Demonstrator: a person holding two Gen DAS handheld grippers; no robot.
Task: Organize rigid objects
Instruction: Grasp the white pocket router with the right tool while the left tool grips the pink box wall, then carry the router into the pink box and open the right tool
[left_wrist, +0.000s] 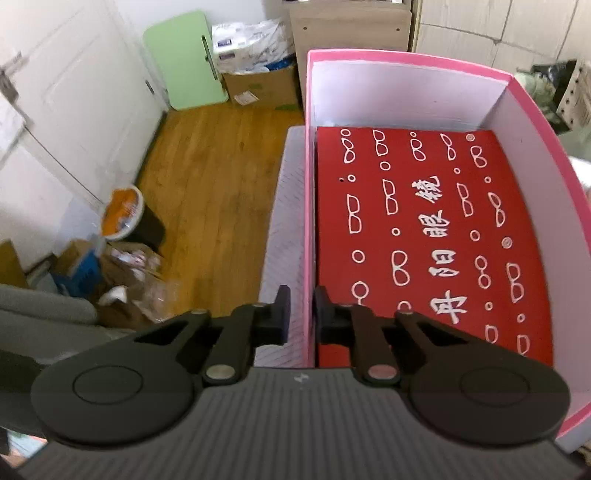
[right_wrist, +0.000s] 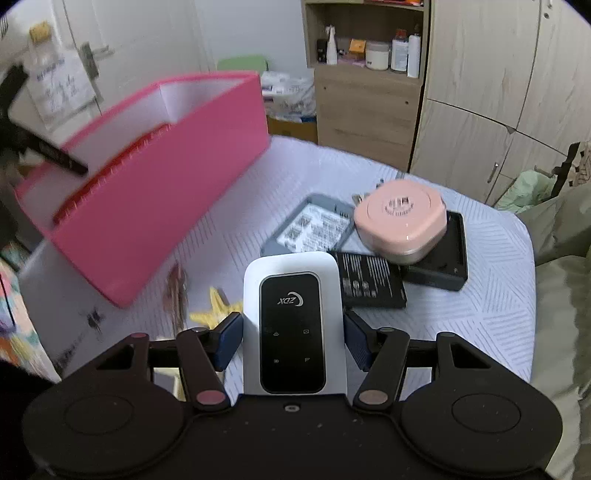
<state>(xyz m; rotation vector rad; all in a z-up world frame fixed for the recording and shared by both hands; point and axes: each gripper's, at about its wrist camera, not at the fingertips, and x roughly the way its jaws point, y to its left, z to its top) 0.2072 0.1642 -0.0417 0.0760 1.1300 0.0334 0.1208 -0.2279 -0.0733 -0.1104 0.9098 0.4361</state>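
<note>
STEP: loading | left tool (left_wrist: 301, 314) clenched on pink box (left_wrist: 309, 184) wall | right tool (right_wrist: 293, 341) grasping white router (right_wrist: 291, 325) | NEXT: carry router to box ahead-left (box appears tilted), release inside.

Box (right_wrist: 155, 221) is hot pink outside, pale white-ish inside; the red sheet (left_wrist: 424, 240) on its bottom has little white glasses doodles and white characters; the pocket router (right_wrist: 293, 325) is white with a glossy black face; round case (right_wrist: 400, 218) is peachy pink; table cover (right_wrist: 461, 306) is pale lilac with grey hatch stripes; starfish thing (right_wrist: 218, 310) is yellow.
</note>
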